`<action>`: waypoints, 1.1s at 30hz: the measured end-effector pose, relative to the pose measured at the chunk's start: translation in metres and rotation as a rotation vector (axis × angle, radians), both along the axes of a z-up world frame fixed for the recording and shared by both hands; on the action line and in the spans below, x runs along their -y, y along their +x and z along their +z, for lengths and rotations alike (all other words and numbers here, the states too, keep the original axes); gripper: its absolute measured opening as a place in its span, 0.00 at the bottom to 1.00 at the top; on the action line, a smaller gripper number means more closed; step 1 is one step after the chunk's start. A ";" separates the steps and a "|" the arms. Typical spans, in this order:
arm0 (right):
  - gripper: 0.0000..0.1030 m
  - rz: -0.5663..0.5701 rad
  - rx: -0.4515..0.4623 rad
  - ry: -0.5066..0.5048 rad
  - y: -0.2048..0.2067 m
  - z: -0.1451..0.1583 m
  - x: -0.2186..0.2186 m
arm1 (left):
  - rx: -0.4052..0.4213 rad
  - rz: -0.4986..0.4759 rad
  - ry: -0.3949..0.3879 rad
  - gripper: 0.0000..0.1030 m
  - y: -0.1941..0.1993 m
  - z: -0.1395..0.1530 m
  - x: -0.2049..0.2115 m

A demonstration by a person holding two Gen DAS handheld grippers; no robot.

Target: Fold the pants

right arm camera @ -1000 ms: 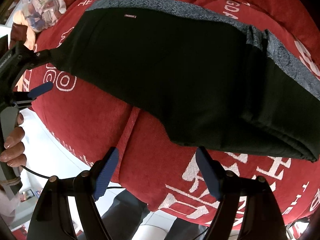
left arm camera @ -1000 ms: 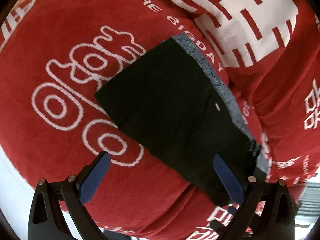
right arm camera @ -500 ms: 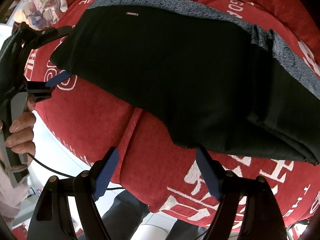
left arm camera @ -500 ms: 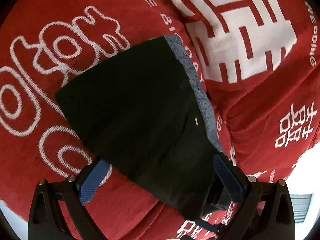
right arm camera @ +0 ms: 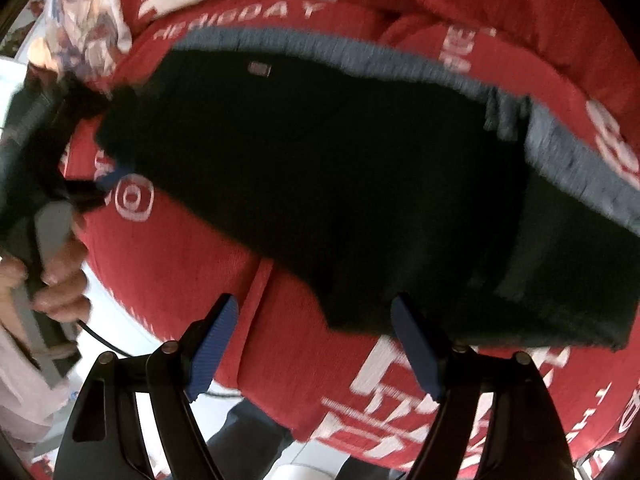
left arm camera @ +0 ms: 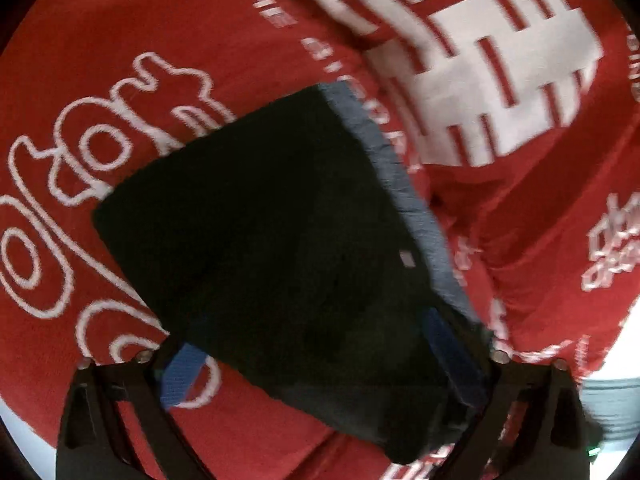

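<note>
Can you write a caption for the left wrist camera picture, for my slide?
Left gripper jaws closing around a corner of the folded black pants on a red blanket.

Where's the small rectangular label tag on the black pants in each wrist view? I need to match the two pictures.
Left wrist view: the label tag sits right of centre on the black pants, just inside the grey waistband.
Right wrist view: the tag is upper left of centre, just below the waistband.
Shared landmark: the grey waistband strip along the pants' far edge, against the red blanket.
</note>
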State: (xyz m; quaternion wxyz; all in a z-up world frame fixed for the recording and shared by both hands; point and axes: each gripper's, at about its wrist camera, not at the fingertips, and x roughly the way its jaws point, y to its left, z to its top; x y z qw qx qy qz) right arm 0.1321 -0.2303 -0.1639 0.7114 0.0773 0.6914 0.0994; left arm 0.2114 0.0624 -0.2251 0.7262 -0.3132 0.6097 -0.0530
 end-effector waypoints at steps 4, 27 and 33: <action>0.79 -0.012 0.048 0.026 0.043 0.021 0.013 | 0.019 -0.127 0.235 0.43 0.004 0.007 0.022; 0.79 0.505 -0.305 0.164 0.174 -0.009 -0.210 | 0.398 -0.622 0.928 0.41 -0.037 0.029 0.116; 0.31 0.448 -0.396 0.158 0.172 -0.039 -0.197 | 0.401 -0.654 0.939 0.41 -0.041 0.033 0.124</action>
